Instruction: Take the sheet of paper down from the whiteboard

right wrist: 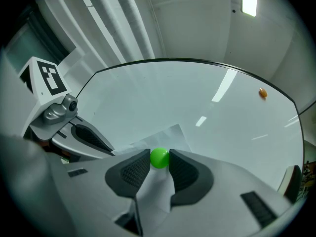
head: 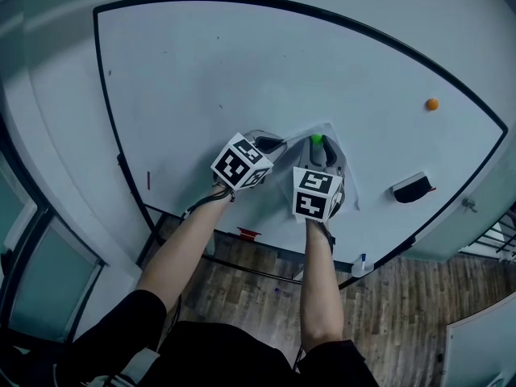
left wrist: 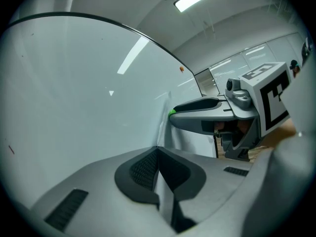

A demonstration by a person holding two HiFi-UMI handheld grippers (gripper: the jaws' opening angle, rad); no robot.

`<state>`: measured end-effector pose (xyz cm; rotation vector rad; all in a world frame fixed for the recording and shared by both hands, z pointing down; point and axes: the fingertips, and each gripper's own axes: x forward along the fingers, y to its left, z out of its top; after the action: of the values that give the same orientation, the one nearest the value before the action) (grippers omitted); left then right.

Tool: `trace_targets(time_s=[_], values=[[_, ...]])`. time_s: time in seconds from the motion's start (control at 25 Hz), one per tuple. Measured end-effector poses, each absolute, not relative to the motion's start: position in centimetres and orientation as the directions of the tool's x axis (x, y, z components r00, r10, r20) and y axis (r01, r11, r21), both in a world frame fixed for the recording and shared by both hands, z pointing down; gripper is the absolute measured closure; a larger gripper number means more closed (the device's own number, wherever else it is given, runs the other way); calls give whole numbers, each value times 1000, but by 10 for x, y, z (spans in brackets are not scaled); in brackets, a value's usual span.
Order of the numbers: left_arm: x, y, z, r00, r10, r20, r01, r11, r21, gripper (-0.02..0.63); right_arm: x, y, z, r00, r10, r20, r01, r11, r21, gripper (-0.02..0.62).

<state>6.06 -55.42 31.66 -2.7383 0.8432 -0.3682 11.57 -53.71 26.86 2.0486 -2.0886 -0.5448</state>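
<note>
A white sheet of paper [head: 334,137] lies flat on the whiteboard [head: 201,71], pinned by a round green magnet [head: 317,140]. My right gripper [head: 319,150] has its two dark pads pressed on either side of the green magnet [right wrist: 159,158], with the paper [right wrist: 168,134] behind it. My left gripper [head: 274,143] sits just left of it, its jaws closed on the sheet's left edge [left wrist: 167,132]. In the left gripper view my left gripper [left wrist: 158,154] has a strip of paper running between its pads, and the right gripper [left wrist: 197,111] shows beside the magnet [left wrist: 172,112].
An orange magnet [head: 433,104] sticks to the board at the upper right. A black eraser [head: 413,188] hangs lower right. A red marker [head: 248,233] lies on the board's tray, and a small bottle [head: 362,264] stands near its right end. Wooden floor lies below.
</note>
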Motion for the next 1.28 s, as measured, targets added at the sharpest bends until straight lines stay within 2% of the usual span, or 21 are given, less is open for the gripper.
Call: trace_targets(time_s=[1.28], values=[[46,-555,309,782,-606,146,-543,-778,-317,586,127,-536,277,-30,-993,-115,-928,-15,373,466]])
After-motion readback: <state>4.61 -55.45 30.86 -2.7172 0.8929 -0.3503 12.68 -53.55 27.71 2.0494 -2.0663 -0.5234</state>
